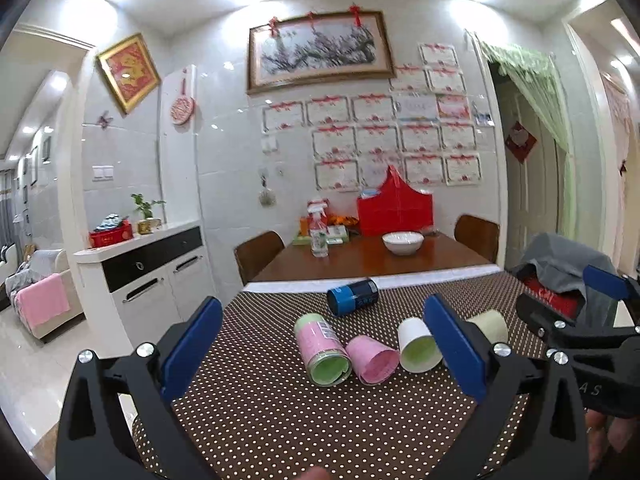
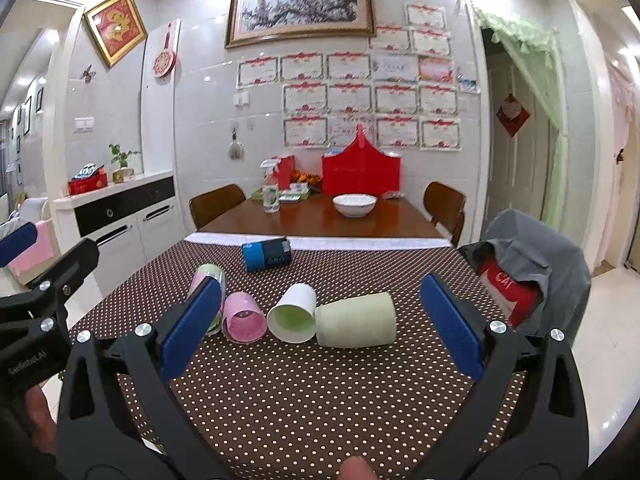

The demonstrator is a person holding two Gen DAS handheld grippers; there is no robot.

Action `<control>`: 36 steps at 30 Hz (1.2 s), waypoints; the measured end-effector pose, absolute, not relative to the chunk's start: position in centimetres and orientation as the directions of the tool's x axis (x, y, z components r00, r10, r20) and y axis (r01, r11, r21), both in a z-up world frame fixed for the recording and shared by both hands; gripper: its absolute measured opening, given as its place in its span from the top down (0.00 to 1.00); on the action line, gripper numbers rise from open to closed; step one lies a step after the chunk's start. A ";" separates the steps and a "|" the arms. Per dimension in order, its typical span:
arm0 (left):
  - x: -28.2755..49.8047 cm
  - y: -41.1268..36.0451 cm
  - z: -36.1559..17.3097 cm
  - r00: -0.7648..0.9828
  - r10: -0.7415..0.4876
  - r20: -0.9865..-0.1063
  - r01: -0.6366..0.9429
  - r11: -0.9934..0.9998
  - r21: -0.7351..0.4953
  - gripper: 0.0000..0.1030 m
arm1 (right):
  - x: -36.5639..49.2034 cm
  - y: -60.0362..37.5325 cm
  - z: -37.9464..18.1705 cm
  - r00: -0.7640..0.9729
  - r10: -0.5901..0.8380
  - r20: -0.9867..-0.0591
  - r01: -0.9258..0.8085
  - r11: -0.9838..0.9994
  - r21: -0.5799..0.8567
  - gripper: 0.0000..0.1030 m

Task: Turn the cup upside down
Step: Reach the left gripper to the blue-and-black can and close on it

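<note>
now five cups (image 2: 356, 320) lie tipped over.

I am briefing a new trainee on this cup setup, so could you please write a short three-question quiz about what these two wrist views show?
1. True or false: the left gripper has its fingers closed on a cup.
2. How many cups and canisters lie on their sides on the dotted tablecloth?
3. Which cup lies nearest the right gripper: A) the blue canister, B) the pale green cup, C) the pink cup?

Key:
1. False; both grippers are open and hold nothing.
2. Five, counting also the white cup and the pink-and-green canister.
3. B.
</note>
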State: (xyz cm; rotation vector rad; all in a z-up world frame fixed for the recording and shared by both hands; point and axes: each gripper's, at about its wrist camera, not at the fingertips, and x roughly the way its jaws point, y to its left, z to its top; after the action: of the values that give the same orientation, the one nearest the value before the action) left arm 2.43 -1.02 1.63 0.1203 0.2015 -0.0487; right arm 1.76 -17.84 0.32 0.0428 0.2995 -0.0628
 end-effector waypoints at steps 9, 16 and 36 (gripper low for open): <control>10.4 -1.1 0.6 0.938 -0.077 -0.339 0.133 0.981 0.145 0.04 | 8.3 -19.0 -1.6 0.907 -0.023 -0.421 0.037 0.999 0.026 0.06; 17.0 -1.4 0.0 0.884 -0.120 -0.451 0.208 0.967 0.150 0.04 | 13.2 -20.0 -2.9 0.856 -0.007 -0.516 0.038 0.998 0.050 0.06; 41.8 -4.8 -5.5 0.630 -0.132 -0.765 0.487 0.835 0.258 0.04 | 30.1 -21.4 -6.6 0.707 0.002 -0.707 0.016 1.000 0.018 0.06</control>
State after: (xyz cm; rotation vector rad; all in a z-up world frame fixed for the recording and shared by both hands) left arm 41.83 -4.77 -5.51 0.4734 0.8184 -0.3695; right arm 30.11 -21.44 -6.58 0.0237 0.7850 -0.0081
